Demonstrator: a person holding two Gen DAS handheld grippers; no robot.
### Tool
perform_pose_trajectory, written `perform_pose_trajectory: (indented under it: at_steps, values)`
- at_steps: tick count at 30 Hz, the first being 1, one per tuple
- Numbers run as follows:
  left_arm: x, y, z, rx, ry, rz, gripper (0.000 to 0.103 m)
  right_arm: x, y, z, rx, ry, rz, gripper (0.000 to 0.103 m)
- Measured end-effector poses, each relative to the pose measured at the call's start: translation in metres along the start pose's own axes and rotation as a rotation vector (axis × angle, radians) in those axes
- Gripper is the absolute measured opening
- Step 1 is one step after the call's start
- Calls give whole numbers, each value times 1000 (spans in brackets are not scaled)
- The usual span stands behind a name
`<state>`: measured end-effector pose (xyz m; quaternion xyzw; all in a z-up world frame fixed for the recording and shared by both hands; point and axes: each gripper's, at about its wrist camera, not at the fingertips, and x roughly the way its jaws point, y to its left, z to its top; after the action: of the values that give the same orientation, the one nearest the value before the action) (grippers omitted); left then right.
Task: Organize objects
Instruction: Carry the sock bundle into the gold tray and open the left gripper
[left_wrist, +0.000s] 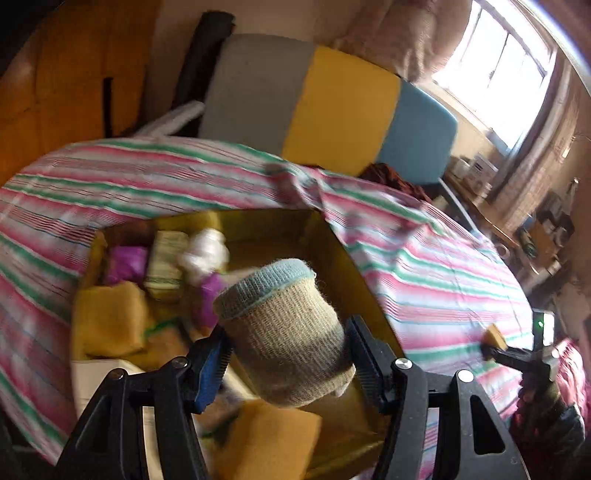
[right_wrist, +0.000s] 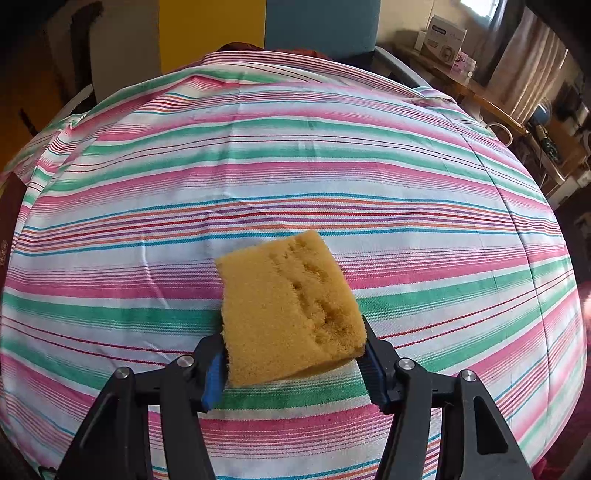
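My left gripper (left_wrist: 286, 363) is shut on a rolled beige sock with a blue cuff (left_wrist: 284, 332) and holds it above an open cardboard box (left_wrist: 354, 273). The box holds yellow sponges (left_wrist: 110, 317), a purple item (left_wrist: 127, 264), a striped cloth roll (left_wrist: 164, 264) and a white bundle (left_wrist: 207, 253). My right gripper (right_wrist: 291, 369) is shut on a yellow sponge (right_wrist: 288, 310) just above the striped cloth (right_wrist: 295, 166). The right gripper with its sponge (left_wrist: 495, 338) also shows at the far right of the left wrist view.
The pink, green and white striped cloth (left_wrist: 147, 173) covers the whole work surface. A grey, yellow and blue panel (left_wrist: 332, 107) stands behind it. A wooden shelf with boxes (right_wrist: 447, 40) runs along the right, under a window (left_wrist: 495, 70).
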<state>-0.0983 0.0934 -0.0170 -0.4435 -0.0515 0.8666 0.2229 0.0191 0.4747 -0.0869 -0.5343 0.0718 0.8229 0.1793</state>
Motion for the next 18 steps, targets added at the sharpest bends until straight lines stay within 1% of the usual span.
perform_pose_trajectory:
  at_steps: [3,6,10,15,18]
  values:
    - [24,-17,-11,31,68,-19,62,0,1,-1,-1,-1,-1,62]
    - [48,-21,-21,47,137,12,62,0,1,-1,1,-1,-1,62]
    - [60,-18,-32,62,182,45,63,0,1,-1,-3,0,-1,62]
    - [59,-14,-33,43,181,43,63,0,1,-1,-5,0,-3,62]
    - [53,-16,-35,45,168,59,63,0,0,0,-6,0,-3,61]
